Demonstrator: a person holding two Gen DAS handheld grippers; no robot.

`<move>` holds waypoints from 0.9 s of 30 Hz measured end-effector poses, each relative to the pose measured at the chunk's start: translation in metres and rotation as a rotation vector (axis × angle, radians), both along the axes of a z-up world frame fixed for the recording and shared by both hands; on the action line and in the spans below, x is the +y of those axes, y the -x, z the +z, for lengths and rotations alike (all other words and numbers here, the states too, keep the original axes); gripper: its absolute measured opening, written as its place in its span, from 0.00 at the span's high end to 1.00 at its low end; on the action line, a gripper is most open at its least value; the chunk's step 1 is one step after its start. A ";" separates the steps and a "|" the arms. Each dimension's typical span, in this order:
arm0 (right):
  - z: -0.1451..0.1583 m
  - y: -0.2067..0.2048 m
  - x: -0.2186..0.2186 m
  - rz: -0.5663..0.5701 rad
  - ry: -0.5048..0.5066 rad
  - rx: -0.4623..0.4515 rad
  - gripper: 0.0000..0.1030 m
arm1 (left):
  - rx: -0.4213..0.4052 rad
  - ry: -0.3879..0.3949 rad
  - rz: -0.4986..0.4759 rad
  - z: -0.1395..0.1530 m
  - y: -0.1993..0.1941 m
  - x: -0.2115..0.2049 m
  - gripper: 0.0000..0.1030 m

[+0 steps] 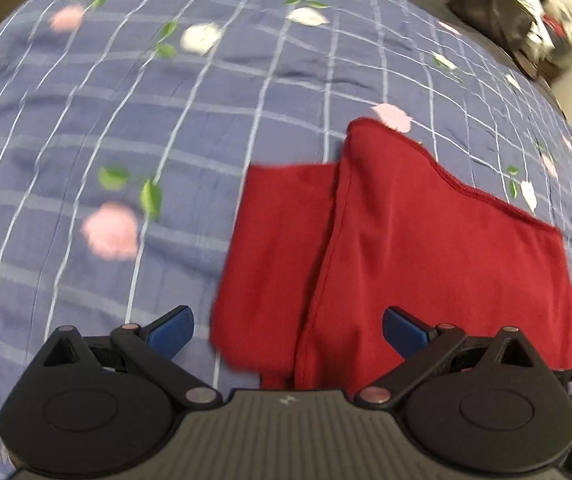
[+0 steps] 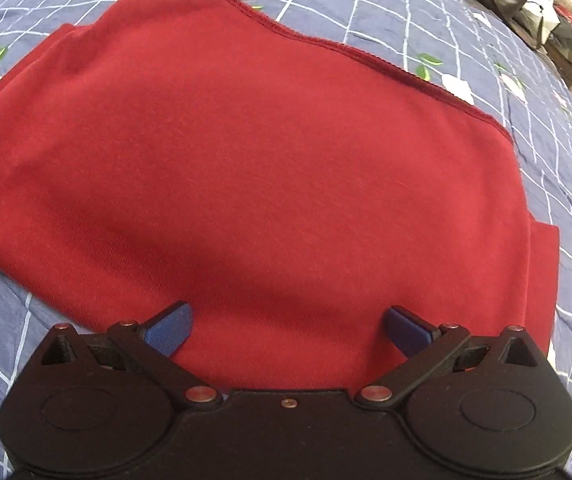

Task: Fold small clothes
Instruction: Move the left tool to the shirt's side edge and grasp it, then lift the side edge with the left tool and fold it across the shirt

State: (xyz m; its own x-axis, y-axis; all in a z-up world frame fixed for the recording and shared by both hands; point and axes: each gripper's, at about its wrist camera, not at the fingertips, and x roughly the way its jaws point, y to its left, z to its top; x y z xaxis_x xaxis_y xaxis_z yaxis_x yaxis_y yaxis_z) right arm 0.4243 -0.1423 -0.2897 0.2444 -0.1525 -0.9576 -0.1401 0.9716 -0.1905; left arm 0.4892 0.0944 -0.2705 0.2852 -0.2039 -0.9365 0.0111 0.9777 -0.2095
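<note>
While folded on the bedspread [image 1: 126, 120], red garment [image 2: 246, 160] beneath both spread claws.

You are in a home bedroom, bed [image 1: 166, 120] covered by blue grid-and-flower bedsheet [image 2: 465, 20], black bag [image 1: 493, 16] and clutter at its far edge.

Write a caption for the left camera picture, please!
Open left gripper above a partly folded red garment on a flowered bedsheet.

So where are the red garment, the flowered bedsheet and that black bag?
red garment [image 2: 270, 168], right wrist view, middle of the top layer
flowered bedsheet [image 1: 126, 120], left wrist view, bare checked part
black bag [image 1: 497, 12], left wrist view, its side
</note>
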 end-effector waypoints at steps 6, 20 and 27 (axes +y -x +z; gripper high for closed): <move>0.004 0.007 0.004 0.006 0.002 -0.008 0.00 | 0.095 -0.046 -0.074 -0.035 -0.023 -0.008 0.00; 0.011 0.018 0.000 -0.057 -0.020 -0.006 0.00 | 0.161 0.067 0.049 -0.031 -0.021 0.001 0.68; 0.017 0.038 0.000 -0.012 -0.018 0.067 0.00 | 0.101 0.016 0.054 -0.007 -0.020 -0.014 0.82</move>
